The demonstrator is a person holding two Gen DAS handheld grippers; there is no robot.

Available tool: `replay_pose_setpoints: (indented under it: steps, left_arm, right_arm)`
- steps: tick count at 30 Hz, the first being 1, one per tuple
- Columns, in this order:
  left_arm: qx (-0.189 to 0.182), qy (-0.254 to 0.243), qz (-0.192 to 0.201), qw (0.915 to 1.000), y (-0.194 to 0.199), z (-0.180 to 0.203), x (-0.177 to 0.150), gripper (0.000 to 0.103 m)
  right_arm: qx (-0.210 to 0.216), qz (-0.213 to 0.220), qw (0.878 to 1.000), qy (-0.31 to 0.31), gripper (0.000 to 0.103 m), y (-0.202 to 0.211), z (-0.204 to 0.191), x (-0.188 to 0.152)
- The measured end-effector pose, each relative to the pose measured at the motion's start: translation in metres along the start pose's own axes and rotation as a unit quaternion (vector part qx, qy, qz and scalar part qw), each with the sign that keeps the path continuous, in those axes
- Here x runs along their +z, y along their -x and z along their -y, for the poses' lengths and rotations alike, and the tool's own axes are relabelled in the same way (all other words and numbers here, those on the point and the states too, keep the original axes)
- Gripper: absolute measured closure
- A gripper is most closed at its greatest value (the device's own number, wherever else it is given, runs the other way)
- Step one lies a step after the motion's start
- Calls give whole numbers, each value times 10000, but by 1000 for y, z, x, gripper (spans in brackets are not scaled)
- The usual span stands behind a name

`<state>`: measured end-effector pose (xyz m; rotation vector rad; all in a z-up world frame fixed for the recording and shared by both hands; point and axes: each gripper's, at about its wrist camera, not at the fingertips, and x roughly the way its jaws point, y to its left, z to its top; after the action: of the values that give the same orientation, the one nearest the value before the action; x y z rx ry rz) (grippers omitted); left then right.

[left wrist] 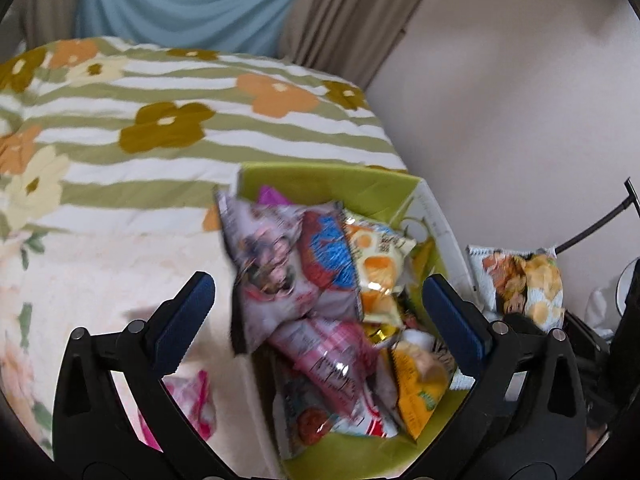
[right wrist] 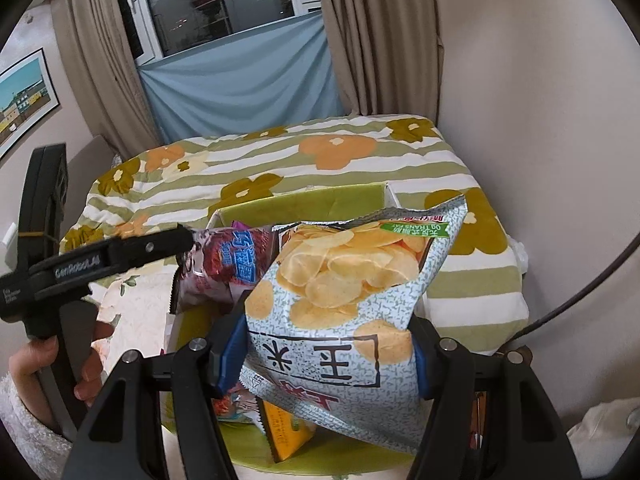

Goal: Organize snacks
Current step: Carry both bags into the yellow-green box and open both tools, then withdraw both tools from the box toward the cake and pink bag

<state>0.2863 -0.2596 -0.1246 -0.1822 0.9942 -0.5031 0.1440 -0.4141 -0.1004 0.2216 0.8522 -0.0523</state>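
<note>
A green box [left wrist: 320, 180] on the bed holds several snack bags. A purple-white snack bag [left wrist: 272, 276] hangs blurred over the box's left side, in front of my open left gripper [left wrist: 316, 320], touching neither finger. My right gripper [right wrist: 324, 356] is shut on a grey potato chip bag [right wrist: 344, 300] and holds it above the box [right wrist: 320, 200]. The chip bag also shows at the right in the left wrist view [left wrist: 520, 280]. The left gripper [right wrist: 188, 240] reaches in from the left beside the purple bag [right wrist: 224, 268].
The box sits on a flowered, green-striped quilt [left wrist: 160, 132]. A pink wrapper [left wrist: 192, 404] lies on the bed left of the box. A wall [left wrist: 520, 100] stands right of the box, with curtains [right wrist: 380, 40] behind and a black cable [right wrist: 580, 292].
</note>
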Motion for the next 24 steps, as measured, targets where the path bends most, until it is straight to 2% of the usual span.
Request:
replay_pose_setpoints:
  steps: [6, 13, 20, 22, 23, 24]
  left_arm:
    - [439, 71, 84, 9990, 23, -15, -29, 1]
    - [836, 237, 159, 9961, 39, -34, -42, 1]
    - [1172, 421, 276, 9918, 66, -55, -52, 1]
    - [1222, 486, 308, 9908, 75, -63, -57, 1]
    - [1260, 492, 315, 9903, 78, -67, -58, 1]
    - [1366, 513, 334, 9887, 84, -71, -61, 1]
  right_arm:
    - [248, -155, 9996, -8, 42, -18, 14, 4]
    - [558, -282, 9980, 10, 42, -38, 20, 19]
    - [647, -420, 9970, -84, 40, -61, 27, 29]
    - [620, -479, 9969, -59, 28, -67, 27, 27]
    - [611, -501, 9969, -29, 15, -68, 26, 26]
    - [601, -492, 9970, 41, 10, -67, 25, 24]
